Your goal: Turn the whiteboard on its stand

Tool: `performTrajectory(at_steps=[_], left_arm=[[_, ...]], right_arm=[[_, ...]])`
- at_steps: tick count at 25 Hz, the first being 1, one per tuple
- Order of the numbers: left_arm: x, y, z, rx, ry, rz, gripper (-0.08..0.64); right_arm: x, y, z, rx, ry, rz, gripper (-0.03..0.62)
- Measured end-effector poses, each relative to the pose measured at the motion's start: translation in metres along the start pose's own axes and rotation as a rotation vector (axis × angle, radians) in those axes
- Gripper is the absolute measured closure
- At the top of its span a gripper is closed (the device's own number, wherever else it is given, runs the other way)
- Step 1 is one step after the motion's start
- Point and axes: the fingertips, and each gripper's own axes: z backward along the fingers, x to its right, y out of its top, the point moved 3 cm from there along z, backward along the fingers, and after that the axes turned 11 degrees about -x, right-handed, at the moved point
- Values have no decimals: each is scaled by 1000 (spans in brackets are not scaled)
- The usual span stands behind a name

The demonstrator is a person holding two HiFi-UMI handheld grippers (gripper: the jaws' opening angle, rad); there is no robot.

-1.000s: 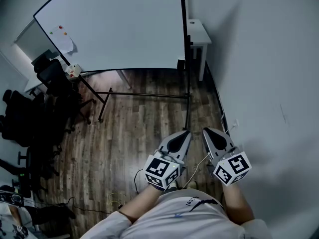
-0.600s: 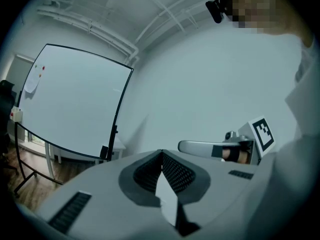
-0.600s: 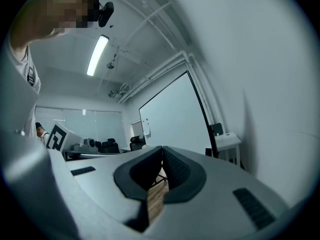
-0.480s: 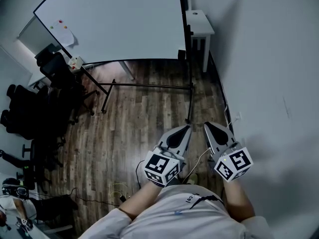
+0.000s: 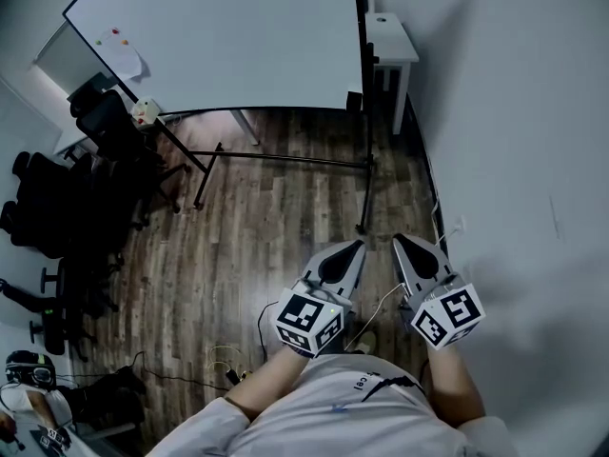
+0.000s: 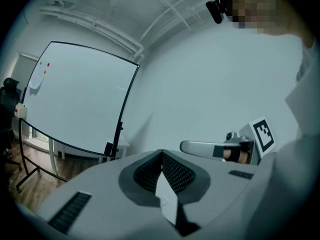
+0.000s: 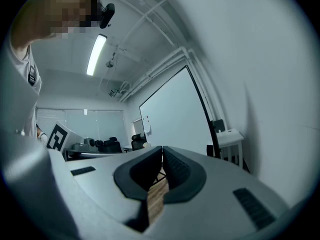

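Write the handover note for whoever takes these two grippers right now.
Grippers: left gripper and right gripper both have their jaws shut on nothing. They are side by side close to the body, pointing toward the board.
Things: the large white whiteboard on its black metal stand is across the wooden floor. Its right edge is beside a small white side table. Neither gripper touches it.
Done: nothing yet.
Left: step up, grip the board's edge, turn it.

Grey left gripper (image 5: 358, 246) and right gripper (image 5: 399, 241) with black-and-white marker cubes (image 5: 309, 324), plus a white shirt (image 5: 352, 419).
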Motion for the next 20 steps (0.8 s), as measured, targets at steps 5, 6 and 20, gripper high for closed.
performTrajectory(at_steps=[5,6,20], left_arm=[[-40,8,-22,-1,-7,-16,548],[-50,11,-28,1,-11,-17,549],[-204,61,-108,3,-34,-34,548]], right_arm=[[14,7,-43,-10,-23,13,578],[17,10,-54,-11,-28,17,578],[74,57,-198,-17,-157,68,577]])
